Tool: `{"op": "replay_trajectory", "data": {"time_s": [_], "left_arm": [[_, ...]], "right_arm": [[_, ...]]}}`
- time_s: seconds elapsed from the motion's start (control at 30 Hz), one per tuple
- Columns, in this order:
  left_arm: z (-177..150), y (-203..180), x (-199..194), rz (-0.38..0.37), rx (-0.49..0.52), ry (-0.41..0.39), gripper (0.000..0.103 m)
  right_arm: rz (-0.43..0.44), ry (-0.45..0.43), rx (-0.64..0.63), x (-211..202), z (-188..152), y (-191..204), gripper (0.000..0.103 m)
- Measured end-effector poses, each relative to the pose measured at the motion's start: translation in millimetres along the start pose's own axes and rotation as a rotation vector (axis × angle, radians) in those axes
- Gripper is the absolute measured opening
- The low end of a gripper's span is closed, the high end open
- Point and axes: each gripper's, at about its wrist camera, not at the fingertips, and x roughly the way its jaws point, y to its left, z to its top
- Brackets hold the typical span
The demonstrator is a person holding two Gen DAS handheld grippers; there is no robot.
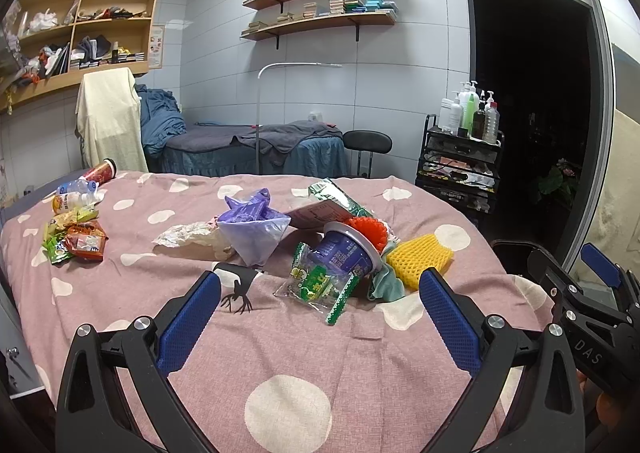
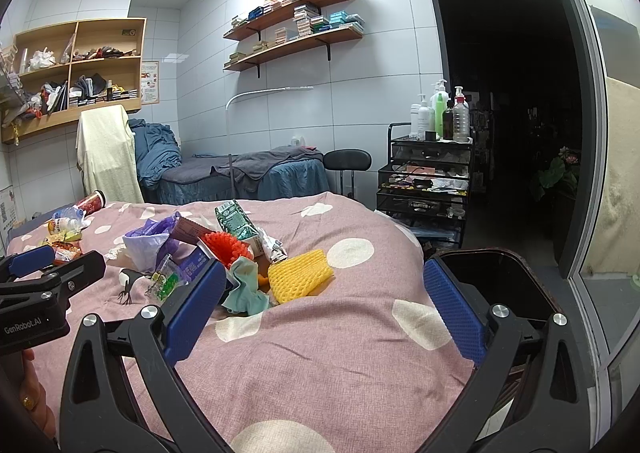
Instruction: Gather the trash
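A pile of trash lies mid-bed: a purple plastic bag [image 1: 256, 231], a tipped purple cup [image 1: 346, 253], a clear green-printed wrapper [image 1: 316, 285], a yellow foam net [image 1: 420, 257], a red foam net [image 1: 370, 231], a green carton [image 1: 338, 195] and crumpled paper [image 1: 192, 239]. My left gripper [image 1: 320, 317] is open and empty, just short of the wrapper. My right gripper [image 2: 324, 305] is open and empty, near the yellow foam net [image 2: 300, 279] and a teal cloth [image 2: 246, 289]. A dark bin [image 2: 496, 277] stands at the bed's right edge.
The bed has a pink spotted cover [image 1: 280, 353]. More wrappers [image 1: 76, 239], bottles [image 1: 76, 195] and a red cup [image 1: 100, 171] lie at its far left. Beyond are a blue bed [image 1: 256, 153], a stool [image 1: 366, 143] and a black cart [image 1: 460, 169] with bottles.
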Motion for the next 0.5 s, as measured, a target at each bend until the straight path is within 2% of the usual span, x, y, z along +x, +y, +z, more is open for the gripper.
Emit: {"op": "replay_trajectory", "data": {"time_s": [0.5], "left_arm": [[-0.3,-5.2,2.5,-0.005,0.002,0.011,0.098]], "right_arm": [[0.003,0.007,0.0,2.1,-2.3,1.8,0.098]]}}
